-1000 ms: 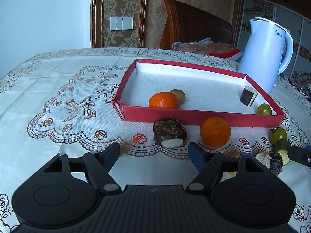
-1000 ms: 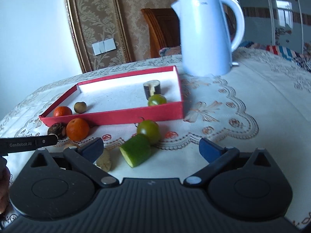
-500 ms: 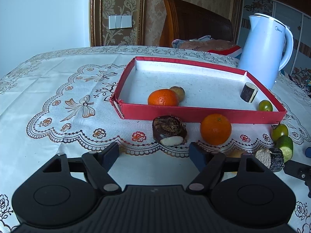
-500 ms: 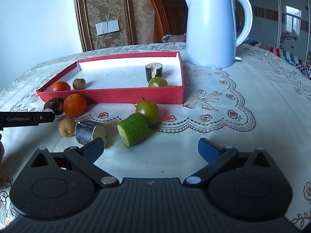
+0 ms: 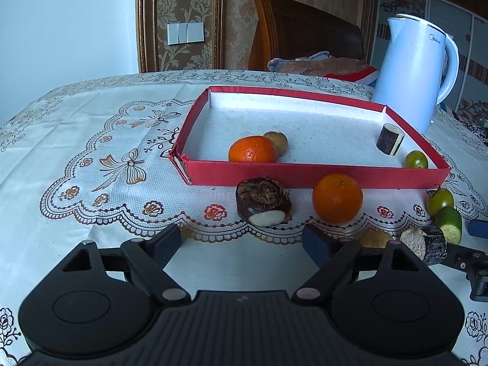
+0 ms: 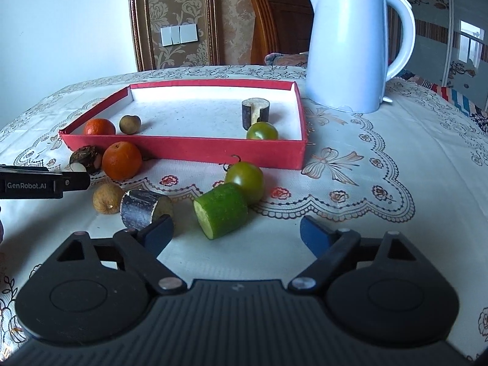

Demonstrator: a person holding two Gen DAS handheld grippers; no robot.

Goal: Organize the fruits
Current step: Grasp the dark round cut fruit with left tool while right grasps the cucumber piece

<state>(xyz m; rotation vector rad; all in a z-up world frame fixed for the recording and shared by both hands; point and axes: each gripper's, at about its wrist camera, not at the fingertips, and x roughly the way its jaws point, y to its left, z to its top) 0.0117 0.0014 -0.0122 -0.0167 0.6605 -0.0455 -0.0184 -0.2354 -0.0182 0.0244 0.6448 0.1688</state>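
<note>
Shallow red cardboard tray with white speckled floor at frame centre on embroidered white tabletop, holding four pieces: glossy orange, dull brown round fruit, dark-skinned cut cylinder, green tomato. In front, outside: second orange, rough dark corm, cucumber chunk. Left tool low, tilted downward, released, just been widening, nothing between. Right tool likewise released, just been narrowing, empty.
</note>
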